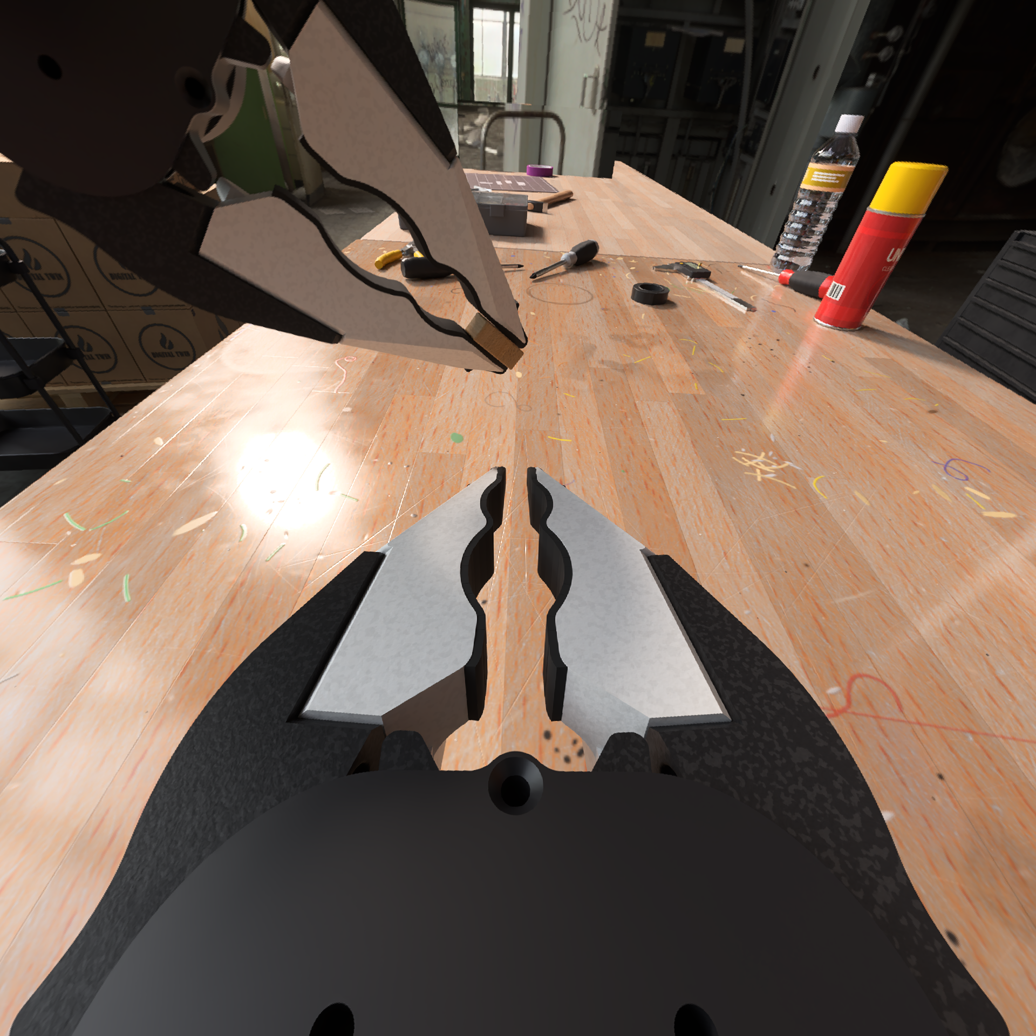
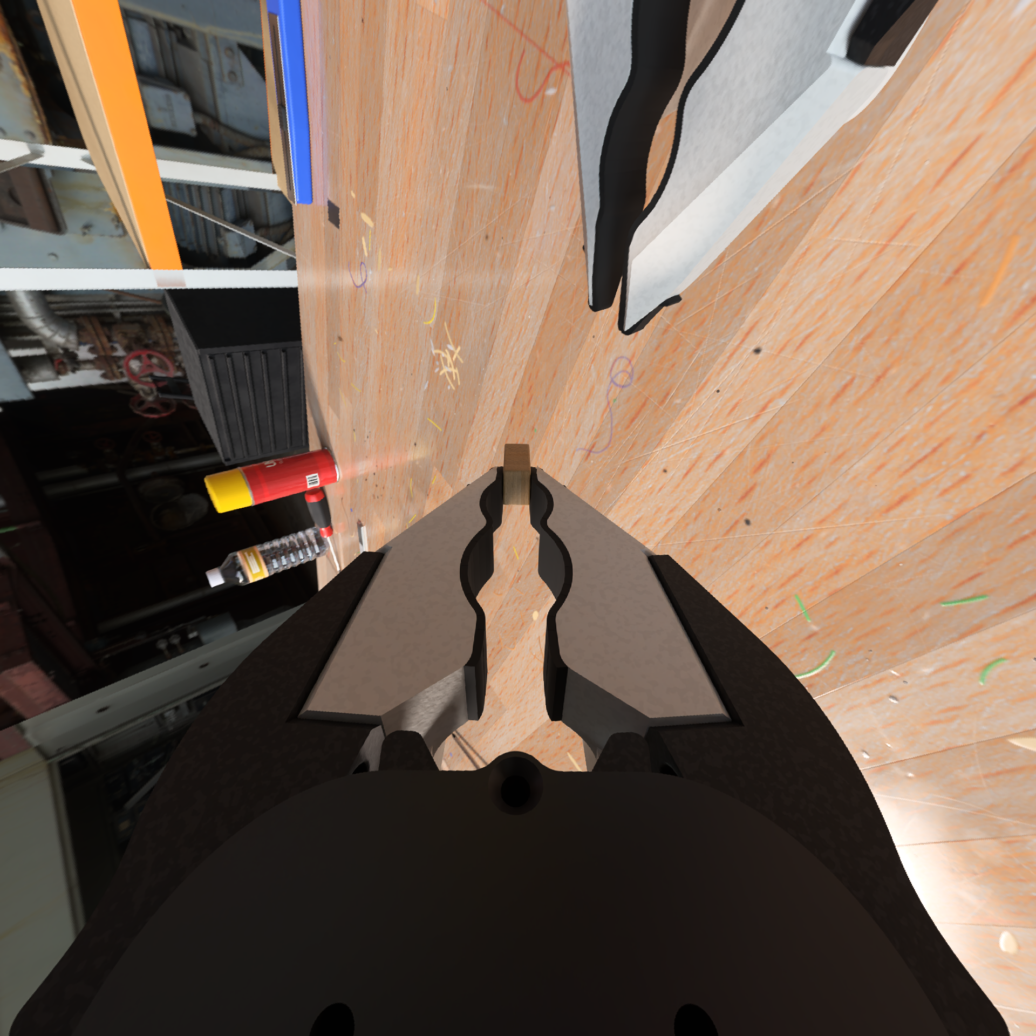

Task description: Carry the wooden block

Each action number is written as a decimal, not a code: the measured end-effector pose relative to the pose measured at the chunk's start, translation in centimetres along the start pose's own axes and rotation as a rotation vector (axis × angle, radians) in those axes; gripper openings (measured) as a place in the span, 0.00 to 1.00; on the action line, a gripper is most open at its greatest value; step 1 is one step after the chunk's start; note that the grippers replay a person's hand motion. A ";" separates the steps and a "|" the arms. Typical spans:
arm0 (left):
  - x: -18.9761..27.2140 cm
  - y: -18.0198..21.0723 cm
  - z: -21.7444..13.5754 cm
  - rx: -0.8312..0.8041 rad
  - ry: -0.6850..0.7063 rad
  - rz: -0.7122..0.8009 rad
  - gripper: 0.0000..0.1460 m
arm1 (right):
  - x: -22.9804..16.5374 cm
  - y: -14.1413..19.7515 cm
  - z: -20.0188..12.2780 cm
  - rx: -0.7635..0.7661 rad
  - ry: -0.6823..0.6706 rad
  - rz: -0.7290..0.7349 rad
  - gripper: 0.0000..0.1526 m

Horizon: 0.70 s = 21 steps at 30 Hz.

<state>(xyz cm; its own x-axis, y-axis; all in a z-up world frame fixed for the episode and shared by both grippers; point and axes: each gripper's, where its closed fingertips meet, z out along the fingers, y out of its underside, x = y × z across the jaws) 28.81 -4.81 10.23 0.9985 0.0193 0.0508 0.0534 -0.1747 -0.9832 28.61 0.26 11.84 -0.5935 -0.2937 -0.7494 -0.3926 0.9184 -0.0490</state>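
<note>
Left wrist view. The left gripper (image 1: 516, 476), with pale grey fingers, hangs low over the scuffed pale wooden workbench (image 1: 729, 560); its jaws stand a narrow gap apart and hold nothing. At upper left the right gripper (image 1: 499, 347) slants down with the small tan wooden block (image 1: 496, 339) pinched at its very tips, apparently just clear of the bench top. Only this view shows the far clutter: a black-handled screwdriver (image 1: 566, 260), a black ring (image 1: 650, 292), and a red spray can with a yellow cap (image 1: 874, 246) beside a clear plastic water bottle (image 1: 818, 190) at far right.

Right wrist view. The right gripper (image 2: 516, 476) is closed on the wooden block (image 2: 516, 473), which juts a little past the fingertips; this grip detail is plainer here. The left gripper (image 2: 633, 314) appears at the top, empty and well apart from the block.

Judgement: grasp and lift look done; the carry itself and the set-down remain. No destination is evident.
</note>
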 end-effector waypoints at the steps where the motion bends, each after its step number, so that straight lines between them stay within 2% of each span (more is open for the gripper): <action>1: 0.1 0.0 0.0 0.000 0.001 0.000 0.05 | 0.0 -0.1 0.0 -0.012 -0.007 0.005 0.05; 7: 0.2 -0.1 0.0 -0.005 -0.002 0.015 0.05 | -0.8 -0.2 -1.1 -0.018 -0.092 0.054 0.05; 10: 0.2 -0.1 -0.1 -0.008 -0.006 0.022 0.05 | -0.3 0.0 -1.4 -0.025 -0.068 0.073 0.05; 21: 0.4 0.1 -0.1 -0.024 0.001 0.029 0.05 | 0.3 0.1 0.1 -0.167 -0.132 0.018 0.05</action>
<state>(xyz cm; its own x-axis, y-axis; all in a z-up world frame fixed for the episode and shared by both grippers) 29.18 -4.93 10.17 0.9997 0.0123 0.0225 0.0245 -0.1992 -0.9797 28.48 0.26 11.58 -0.5083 -0.2303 -0.8298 -0.5004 0.8632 0.0669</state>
